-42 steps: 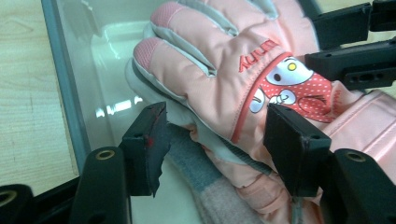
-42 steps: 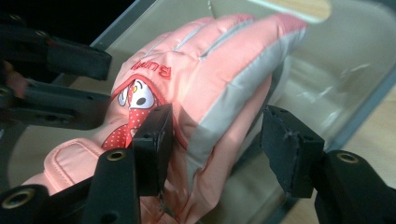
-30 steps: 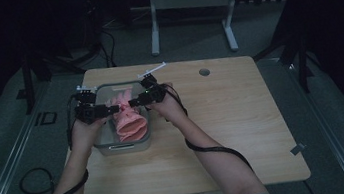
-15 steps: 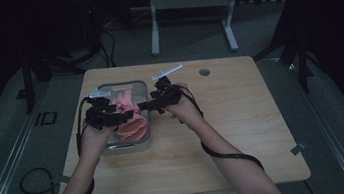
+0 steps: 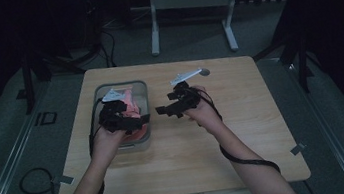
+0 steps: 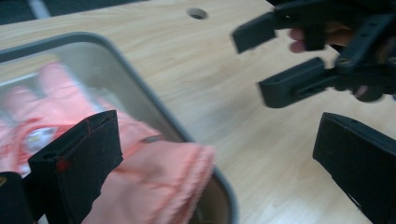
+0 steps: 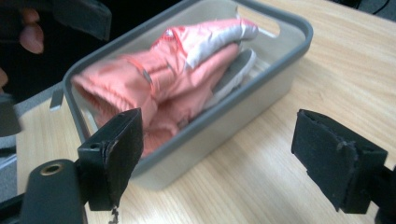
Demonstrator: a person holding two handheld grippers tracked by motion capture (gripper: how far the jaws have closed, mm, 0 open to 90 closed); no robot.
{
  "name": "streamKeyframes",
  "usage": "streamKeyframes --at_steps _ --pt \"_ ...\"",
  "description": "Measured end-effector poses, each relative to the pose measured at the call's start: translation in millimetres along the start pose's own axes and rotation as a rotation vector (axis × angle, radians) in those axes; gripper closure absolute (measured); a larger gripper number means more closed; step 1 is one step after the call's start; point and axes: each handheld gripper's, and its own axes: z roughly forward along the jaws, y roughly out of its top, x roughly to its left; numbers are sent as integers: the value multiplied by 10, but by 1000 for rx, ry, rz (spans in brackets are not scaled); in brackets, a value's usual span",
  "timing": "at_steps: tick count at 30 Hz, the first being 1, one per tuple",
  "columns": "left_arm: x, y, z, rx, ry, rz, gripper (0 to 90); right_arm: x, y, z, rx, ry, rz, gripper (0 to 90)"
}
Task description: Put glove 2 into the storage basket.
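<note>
Now the pink gloves [image 7: 182, 70] lie inside the grey bin [image 5: 139, 88], which stands near the far left corner of the desk [image 5: 245, 132]. Both grippers have just been opening their jaws, and nothing is between them: the left gripper [image 5: 135, 122] hangs released over the near edge of the bin, and the right gripper [image 5: 164, 109] is released just beside the bin, above bare wood. I judge the placing step is finished. Next, both hands should pull clear without catching the cuff [image 6: 187, 172].
</note>
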Motion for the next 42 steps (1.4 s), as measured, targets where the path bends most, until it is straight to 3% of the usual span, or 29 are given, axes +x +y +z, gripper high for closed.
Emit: streamKeyframes --at_steps 3,5,6,9,17,21,24,27,32,42 --pt "-128 -4 46 1 -5 39 8 -28 -90 -27 2 -4 6 166" --pt "-203 -14 73 -6 -29 45 8 -48 -139 -38 3 -6 12 167" --pt "-284 -14 106 8 -33 78 9 -59 -168 -46 5 -9 14 166" --pt "-402 -25 149 5 -42 109 9 -100 -274 -77 7 -16 11 167" --pt "-654 -118 264 14 -69 170 9 -152 -432 -139 -2 -40 4 166" --pt "-768 -176 318 6 -45 228 9 -173 -512 -146 -10 -39 -3 167" --pt "-834 -208 365 17 -88 238 9 -173 -583 -137 -2 -36 -9 167" --pt "-926 -239 404 35 -88 285 9 -179 -660 -125 12 -30 -21 166" --pt "-1027 -312 481 55 -122 310 8 -205 -773 -120 24 -29 -18 166" --pt "-1114 -536 682 93 -143 341 9 -241 -994 -84 38 -43 -24 171"
